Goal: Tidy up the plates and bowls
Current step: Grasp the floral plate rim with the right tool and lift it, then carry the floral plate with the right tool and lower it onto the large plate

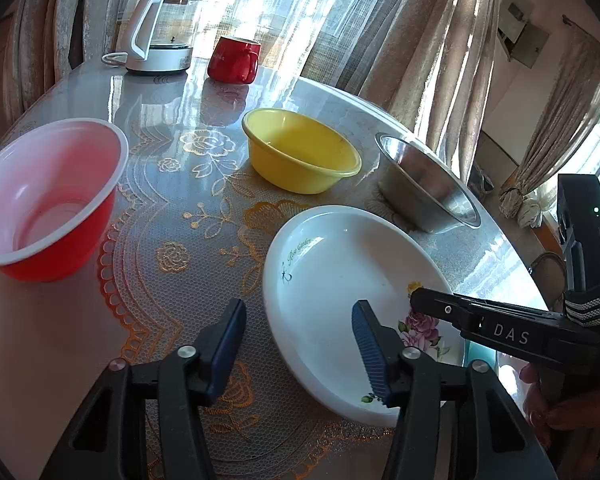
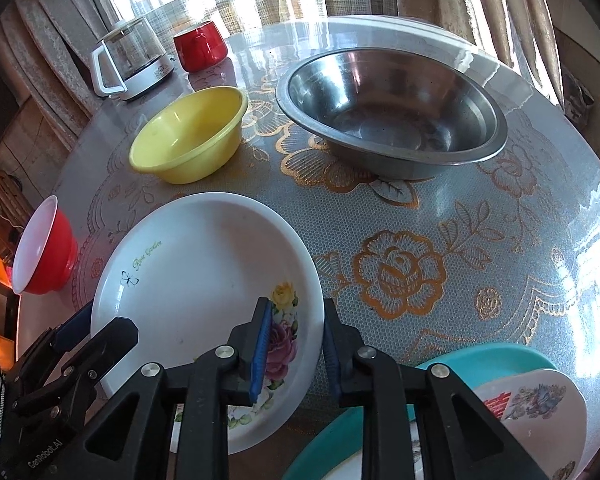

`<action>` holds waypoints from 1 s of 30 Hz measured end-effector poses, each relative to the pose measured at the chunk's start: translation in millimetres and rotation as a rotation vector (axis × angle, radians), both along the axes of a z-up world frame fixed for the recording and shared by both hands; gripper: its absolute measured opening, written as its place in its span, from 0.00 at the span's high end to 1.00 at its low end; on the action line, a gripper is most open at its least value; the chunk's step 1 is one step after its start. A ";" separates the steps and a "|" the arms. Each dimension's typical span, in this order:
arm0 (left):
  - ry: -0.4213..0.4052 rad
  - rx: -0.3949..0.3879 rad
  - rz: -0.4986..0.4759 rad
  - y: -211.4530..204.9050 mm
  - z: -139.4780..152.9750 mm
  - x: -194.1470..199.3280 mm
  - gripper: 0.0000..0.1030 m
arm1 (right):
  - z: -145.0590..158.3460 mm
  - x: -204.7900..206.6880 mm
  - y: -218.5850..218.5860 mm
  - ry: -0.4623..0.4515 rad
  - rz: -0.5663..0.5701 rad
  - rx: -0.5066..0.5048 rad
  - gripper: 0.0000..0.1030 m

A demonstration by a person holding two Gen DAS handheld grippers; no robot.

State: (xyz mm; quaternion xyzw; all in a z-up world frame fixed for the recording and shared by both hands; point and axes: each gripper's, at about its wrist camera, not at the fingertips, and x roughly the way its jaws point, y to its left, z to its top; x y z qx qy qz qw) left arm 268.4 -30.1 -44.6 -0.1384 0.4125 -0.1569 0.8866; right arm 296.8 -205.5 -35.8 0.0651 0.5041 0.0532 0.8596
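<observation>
A white floral plate (image 1: 340, 292) (image 2: 196, 280) lies on the table near me. My right gripper (image 2: 294, 344) straddles its right rim, one finger inside and one outside, with a gap to the rim, so it is open. My left gripper (image 1: 300, 344) is open, its right finger over the plate's left edge. A yellow bowl (image 1: 300, 148) (image 2: 188, 132), a steel bowl (image 1: 428, 184) (image 2: 392, 108) and a red bowl with white inside (image 1: 48, 196) (image 2: 44, 248) stand farther off. A teal plate (image 2: 480, 364) with a patterned white plate (image 2: 540, 400) on it lies at the near right.
A glass kettle (image 1: 160, 28) (image 2: 128, 56) and a red mug (image 1: 234, 60) (image 2: 200, 46) stand at the far edge by the curtains. The round table (image 2: 500, 248) has a lace-patterned cover. Its edge curves close behind the steel bowl.
</observation>
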 end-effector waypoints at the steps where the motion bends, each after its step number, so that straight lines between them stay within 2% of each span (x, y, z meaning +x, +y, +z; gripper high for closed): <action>1: 0.001 0.004 -0.002 0.0 0.0 0.0 0.56 | 0.1 -1.6 1.7 0.001 0.008 0.004 0.78; 4: 0.000 0.013 0.024 4.3 0.0 -0.3 0.55 | -0.6 -4.7 12.2 0.006 0.031 0.018 0.80; 15: -0.001 0.033 0.033 7.1 -0.1 -0.6 0.57 | -2.5 -8.6 17.9 -0.014 -0.001 0.023 0.79; 24: -0.040 0.040 0.043 8.7 5.4 -5.6 0.57 | 18.3 -34.6 22.2 -0.136 0.008 0.030 0.79; 30: -0.096 0.039 0.028 5.7 13.7 -13.2 0.57 | 23.2 -46.8 19.0 -0.159 -0.006 0.041 0.79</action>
